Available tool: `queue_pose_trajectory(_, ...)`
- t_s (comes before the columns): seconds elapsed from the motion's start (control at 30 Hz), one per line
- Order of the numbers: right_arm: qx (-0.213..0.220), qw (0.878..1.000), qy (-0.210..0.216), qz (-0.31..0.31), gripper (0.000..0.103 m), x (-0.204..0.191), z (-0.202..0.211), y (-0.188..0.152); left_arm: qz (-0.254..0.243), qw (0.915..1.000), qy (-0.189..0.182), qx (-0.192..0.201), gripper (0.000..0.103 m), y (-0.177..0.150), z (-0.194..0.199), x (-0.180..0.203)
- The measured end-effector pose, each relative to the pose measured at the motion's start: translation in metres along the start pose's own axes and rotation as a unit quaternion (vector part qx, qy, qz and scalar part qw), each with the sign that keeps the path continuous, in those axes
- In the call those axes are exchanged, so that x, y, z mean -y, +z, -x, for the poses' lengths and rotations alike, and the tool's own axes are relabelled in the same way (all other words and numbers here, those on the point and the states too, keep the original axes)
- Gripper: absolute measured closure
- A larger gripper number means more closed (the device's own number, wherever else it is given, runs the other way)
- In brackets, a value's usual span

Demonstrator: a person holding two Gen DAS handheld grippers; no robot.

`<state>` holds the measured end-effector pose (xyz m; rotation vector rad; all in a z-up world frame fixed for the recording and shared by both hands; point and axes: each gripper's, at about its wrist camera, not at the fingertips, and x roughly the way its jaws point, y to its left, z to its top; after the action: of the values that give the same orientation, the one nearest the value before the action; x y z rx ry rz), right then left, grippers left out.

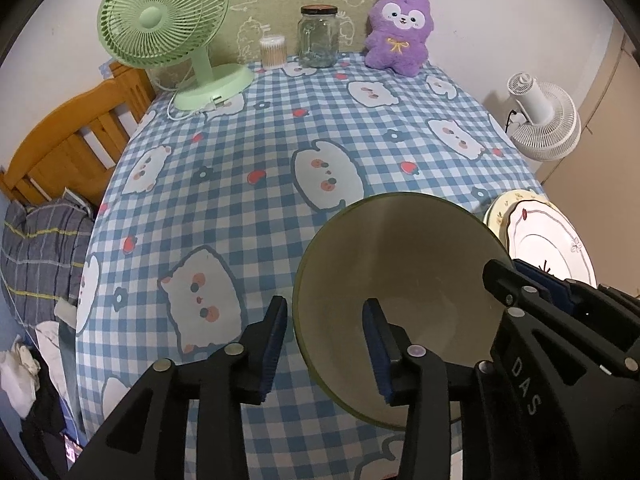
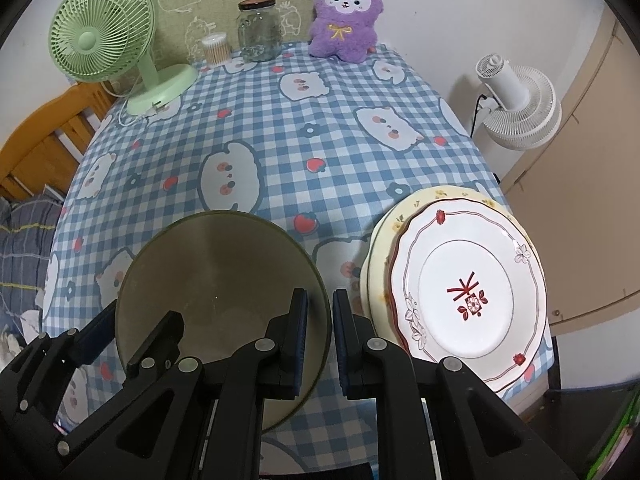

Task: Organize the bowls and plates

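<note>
While the left gripper stands with its jaws apart, one finger outside and one inside the rim of the bowl, neither pad presses on the rim. No earlier frame is given, so only this open straddle is recorded. In the right wrist view the right gripper has its jaws clamped on the bowl's right rim, one pad within the bowl, one outside. The olive bowl sits in the lower centre of both frames, on the tablecloth, a blue check with white animal faces. Just right of the bowl, in the lower right of the right wrist view, lies a stack of plates: a white plate with a red motif on top, a cream plate showing beneath its upper left edge. The left wrist view shows the same stack at its right edge. Along the top of the frames stand, from left to right, a green fan, a small tub of cotton swabs, a glass jar and a purple plush. A white fan stands off the table at upper right.
</note>
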<state>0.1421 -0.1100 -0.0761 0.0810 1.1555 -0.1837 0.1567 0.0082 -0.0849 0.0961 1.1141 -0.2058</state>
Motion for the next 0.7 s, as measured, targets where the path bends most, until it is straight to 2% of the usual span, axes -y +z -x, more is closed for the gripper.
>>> queue_pose_trajectory(0.17,0.0,1.0,0.015,0.004,0.083,0.003,0.004,0.001,-0.005,1.0,-0.001,0.001,0.044,0.001,0.003,-0.005)
queue_pose_trajectory(0.33,-0.012,1.0,0.016,0.002,0.075,0.006,-0.002,0.002,0.002,1.0,0.002,-0.005,0.04,0.001,0.001,-0.009)
queue_pose_trajectory(0.47,-0.024,0.999,0.024,-0.004,0.065,0.012,-0.011,0.002,0.006,0.9999,0.005,-0.013,0.036,0.001,-0.006,-0.011)
queue_pose_trajectory(0.53,-0.031,0.999,0.034,-0.009,0.051,0.015,-0.016,0.002,0.005,0.9998,0.006,-0.017,0.034,0.001,-0.009,-0.011)
queue_pose_trajectory(0.57,-0.033,0.999,0.041,-0.012,0.041,0.017,-0.018,0.002,0.004,0.9998,0.001,-0.019,0.028,0.001,-0.011,-0.01)
queue_pose_trajectory(0.6,-0.032,0.999,0.043,-0.012,0.038,0.017,-0.019,0.001,0.004,0.9998,-0.004,-0.019,0.025,0.0,-0.012,-0.009)
queue_pose_trajectory(0.7,-0.029,0.999,0.039,-0.002,0.038,0.018,-0.025,0.003,-0.002,0.9999,0.002,-0.016,0.024,0.0,-0.014,-0.006)
